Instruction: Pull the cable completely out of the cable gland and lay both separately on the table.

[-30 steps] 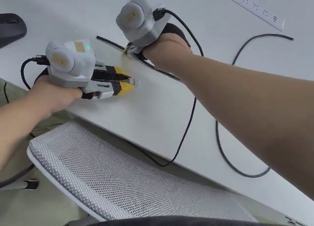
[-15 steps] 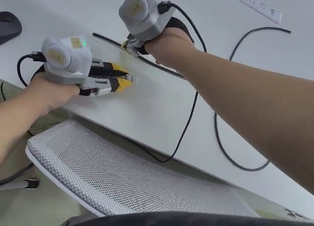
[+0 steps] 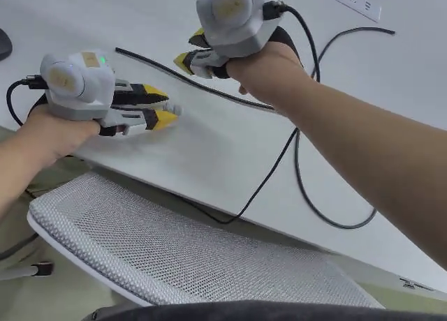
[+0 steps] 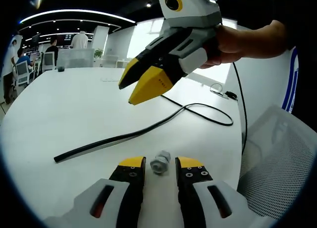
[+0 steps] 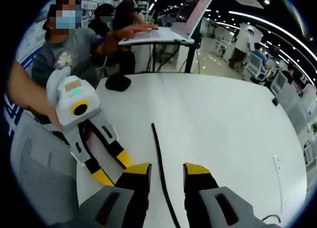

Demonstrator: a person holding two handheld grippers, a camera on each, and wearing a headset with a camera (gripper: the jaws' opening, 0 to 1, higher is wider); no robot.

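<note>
Since a second ago the left gripper (image 3: 165,105) has stayed low by the near left edge of the worktop (image 3: 209,146), while the right one has risen off the cable and now hangs above it. At the left, the left gripper's jaws stand a little apart; the single cable gland (image 4: 160,162), a small grey fitting, sits on the worktop between their yellow tips with a sliver of space on either side, so they hold nothing. Just beyond it lies the one black cable (image 4: 124,136), free of the gland, running from its cut end at the far left towards the right. Further right, the right gripper (image 5: 167,168) is clear of the worktop with its jaws apart and empty; in its own view the cable passes below the gap between them. Two thinner black leads (image 3: 300,174) trail over the near edge on the right.
</note>
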